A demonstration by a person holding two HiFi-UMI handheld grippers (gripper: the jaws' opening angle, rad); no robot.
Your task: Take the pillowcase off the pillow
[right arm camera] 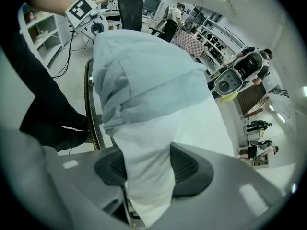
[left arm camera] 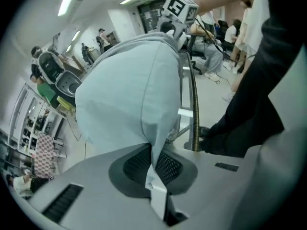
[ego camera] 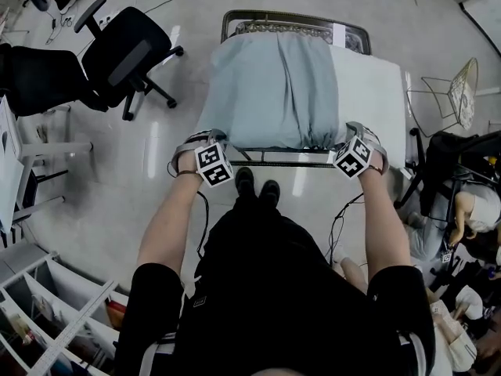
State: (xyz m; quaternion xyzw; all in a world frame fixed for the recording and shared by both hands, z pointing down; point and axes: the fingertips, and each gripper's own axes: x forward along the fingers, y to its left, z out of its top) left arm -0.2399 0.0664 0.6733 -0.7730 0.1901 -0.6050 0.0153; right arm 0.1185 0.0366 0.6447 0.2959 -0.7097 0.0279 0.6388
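Note:
A light blue pillowcase (ego camera: 266,92) covers the left and middle of a white pillow (ego camera: 368,92) that lies on a metal-framed stand in front of me. The pillow's right part is bare. My left gripper (ego camera: 210,137) is at the near left corner; in the left gripper view it (left arm camera: 152,164) is shut on a thin fold of the pillowcase (left arm camera: 129,95). My right gripper (ego camera: 350,129) is at the near right; in the right gripper view it (right arm camera: 146,169) is shut on a thick wad of white pillow (right arm camera: 158,143), with the pillowcase (right arm camera: 144,71) bunched just beyond.
The stand's metal rail (ego camera: 293,22) runs round the pillow. A black office chair (ego camera: 125,49) stands at the back left and a wire chair (ego camera: 458,92) at the right. White shelves (ego camera: 47,319) are at my lower left. A person (ego camera: 470,218) sits at the right.

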